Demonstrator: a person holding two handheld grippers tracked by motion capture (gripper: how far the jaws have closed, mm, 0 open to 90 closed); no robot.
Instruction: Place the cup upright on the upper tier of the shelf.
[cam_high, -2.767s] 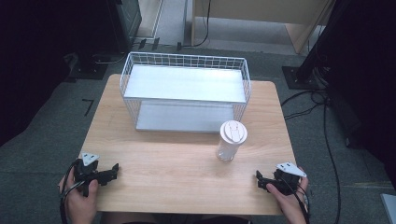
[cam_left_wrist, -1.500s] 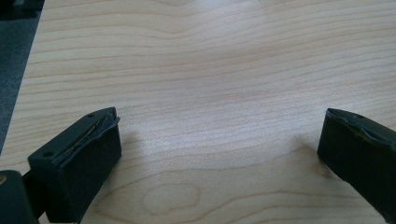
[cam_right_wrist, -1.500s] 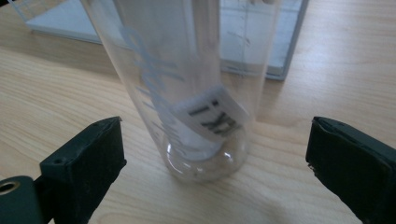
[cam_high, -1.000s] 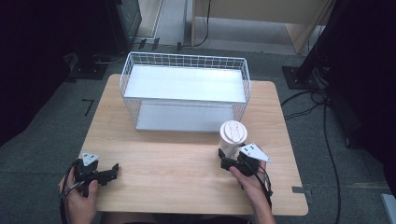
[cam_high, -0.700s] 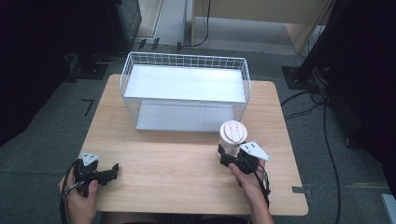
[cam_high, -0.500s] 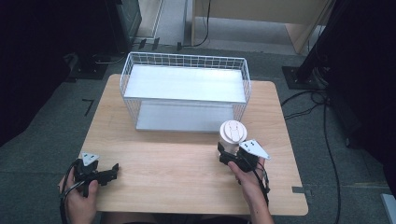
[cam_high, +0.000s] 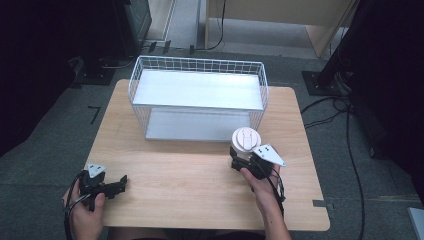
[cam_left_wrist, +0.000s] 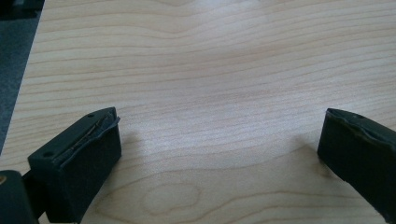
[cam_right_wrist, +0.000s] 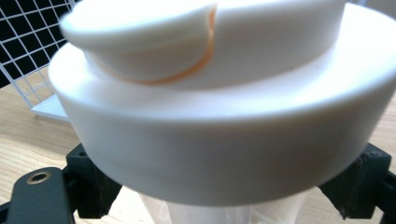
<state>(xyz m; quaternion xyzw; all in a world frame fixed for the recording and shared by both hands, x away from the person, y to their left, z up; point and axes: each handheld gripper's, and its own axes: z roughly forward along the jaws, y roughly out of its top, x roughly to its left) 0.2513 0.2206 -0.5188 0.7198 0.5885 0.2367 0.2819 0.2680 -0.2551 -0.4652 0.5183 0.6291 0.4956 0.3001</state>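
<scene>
A clear plastic cup with a white lid (cam_high: 246, 138) stands upright on the wooden table (cam_high: 190, 185), just in front of the wire basket. My right gripper (cam_high: 243, 159) is shut on the cup's body under the lid; its jaws have just been closing with the cup between them. In the right gripper view the white lid (cam_right_wrist: 210, 107) looms close and blurred, with a black finger (cam_right_wrist: 93, 186) on each side of the clear wall below it. My left gripper (cam_high: 117, 184) rests at the table's front left corner, open, with bare wood between its pads (cam_left_wrist: 88, 154).
A white wire basket (cam_high: 197, 60) with a flat white shelf inside stands at the back middle of the table. Dark floor, cables and stand feet surround the table. A stretch of bare wood lies between my two hands.
My right gripper came from the table's front right edge up to the cup and closed around its body. The left gripper has stayed put.
</scene>
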